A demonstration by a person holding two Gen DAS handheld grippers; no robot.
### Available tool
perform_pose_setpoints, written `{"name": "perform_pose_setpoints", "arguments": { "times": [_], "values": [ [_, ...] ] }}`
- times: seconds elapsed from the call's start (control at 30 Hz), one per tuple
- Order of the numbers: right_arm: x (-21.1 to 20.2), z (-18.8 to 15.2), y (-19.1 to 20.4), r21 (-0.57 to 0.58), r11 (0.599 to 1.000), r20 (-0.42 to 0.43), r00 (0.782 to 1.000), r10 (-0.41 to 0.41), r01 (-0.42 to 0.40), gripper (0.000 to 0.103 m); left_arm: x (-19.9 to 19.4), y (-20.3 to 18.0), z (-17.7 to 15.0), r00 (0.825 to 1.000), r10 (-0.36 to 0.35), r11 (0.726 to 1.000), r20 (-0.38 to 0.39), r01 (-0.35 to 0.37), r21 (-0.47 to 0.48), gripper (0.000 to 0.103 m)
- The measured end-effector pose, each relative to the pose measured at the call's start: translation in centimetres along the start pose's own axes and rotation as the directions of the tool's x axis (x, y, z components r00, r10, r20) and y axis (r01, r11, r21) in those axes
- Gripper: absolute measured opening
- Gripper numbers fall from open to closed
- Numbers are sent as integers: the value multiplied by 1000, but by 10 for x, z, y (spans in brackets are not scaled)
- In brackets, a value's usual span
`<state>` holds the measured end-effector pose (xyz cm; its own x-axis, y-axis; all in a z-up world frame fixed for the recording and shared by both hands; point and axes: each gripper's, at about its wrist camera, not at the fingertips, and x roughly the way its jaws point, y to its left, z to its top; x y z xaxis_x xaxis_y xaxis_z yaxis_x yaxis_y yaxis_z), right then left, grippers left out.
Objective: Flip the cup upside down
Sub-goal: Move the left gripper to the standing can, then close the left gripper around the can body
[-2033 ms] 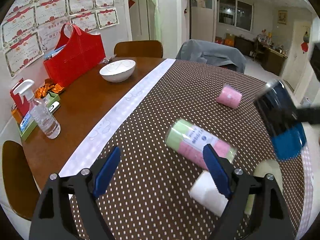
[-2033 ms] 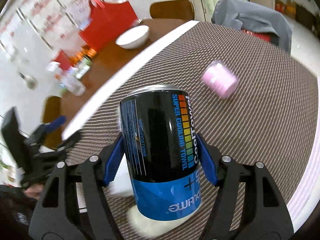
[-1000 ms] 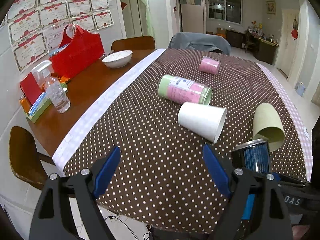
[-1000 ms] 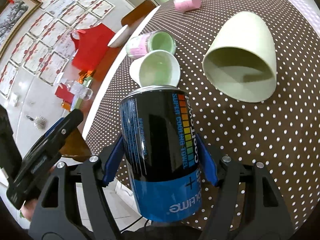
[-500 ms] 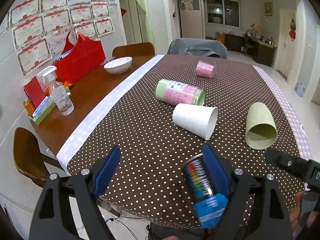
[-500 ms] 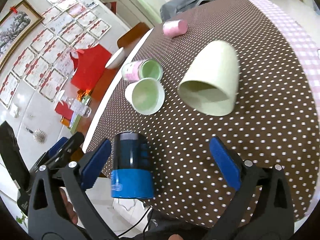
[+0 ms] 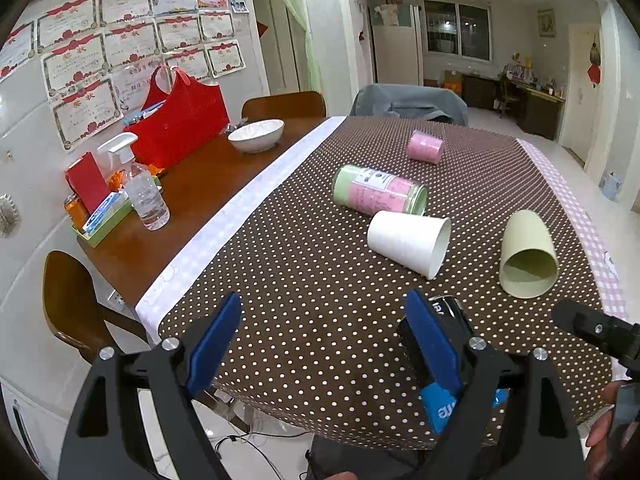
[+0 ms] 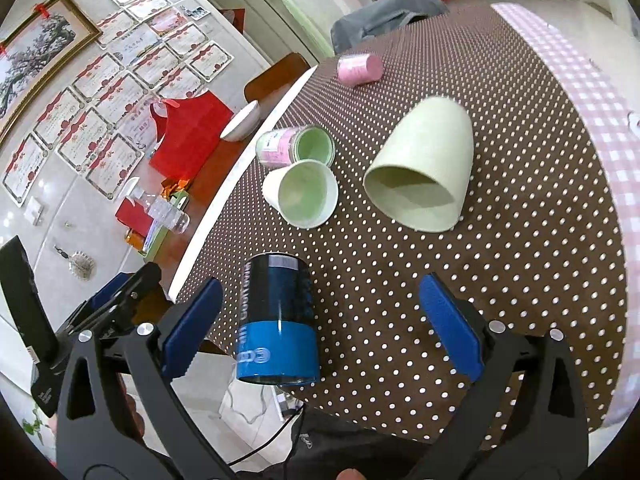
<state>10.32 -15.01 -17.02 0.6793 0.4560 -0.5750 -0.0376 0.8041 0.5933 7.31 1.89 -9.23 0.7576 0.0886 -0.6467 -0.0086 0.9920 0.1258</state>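
A black can with a blue band (image 8: 276, 320) stands on end near the table's front edge, blue band down and its print inverted. My right gripper (image 8: 320, 330) is open around it, with both pads clear of the can. In the left wrist view the can (image 7: 450, 310) shows partly behind the right finger of my open left gripper (image 7: 324, 340), which holds nothing. A white paper cup (image 7: 408, 240), a pale green cup (image 7: 528, 256), a green and pink canister (image 7: 380, 194) and a small pink cup (image 7: 424, 147) all lie on their sides further back.
A brown dotted cloth (image 7: 304, 264) covers the table's right part. On the bare wood at left are a white bowl (image 7: 256, 134), a red bag (image 7: 176, 124) and a spray bottle (image 7: 144, 196). Chairs stand at the left and far edges.
The right gripper carried the can from mid-table to the front edge, set it down on end and opened. The left gripper drew back toward the front edge.
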Motion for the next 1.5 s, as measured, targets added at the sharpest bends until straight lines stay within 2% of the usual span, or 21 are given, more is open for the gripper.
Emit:
{"name": "perform_pose_setpoints", "arguments": {
  "times": [0.2,0.8,1.03,1.23,1.5],
  "values": [
    [-18,0,9,-41,999,51,998,-30,32,97,-14,-8,1,1000,-28,1000,13,28,8,83],
    [-54,-5,34,-136,988,158,986,-58,80,97,-56,-15,-2,995,-39,999,88,40,-13,83],
    [-62,-6,41,-154,983,186,980,-66,95,97,-61,-17,-2,995,-53,998,89,55,-21,83],
    [-64,-5,39,-150,984,185,981,-67,95,97,-60,-19,-4,995,-71,997,72,73,-25,83],
    [-65,-2,30,-129,987,181,981,-70,94,97,-39,-20,-5,994,-108,992,-22,107,-65,83]
  ]
}}
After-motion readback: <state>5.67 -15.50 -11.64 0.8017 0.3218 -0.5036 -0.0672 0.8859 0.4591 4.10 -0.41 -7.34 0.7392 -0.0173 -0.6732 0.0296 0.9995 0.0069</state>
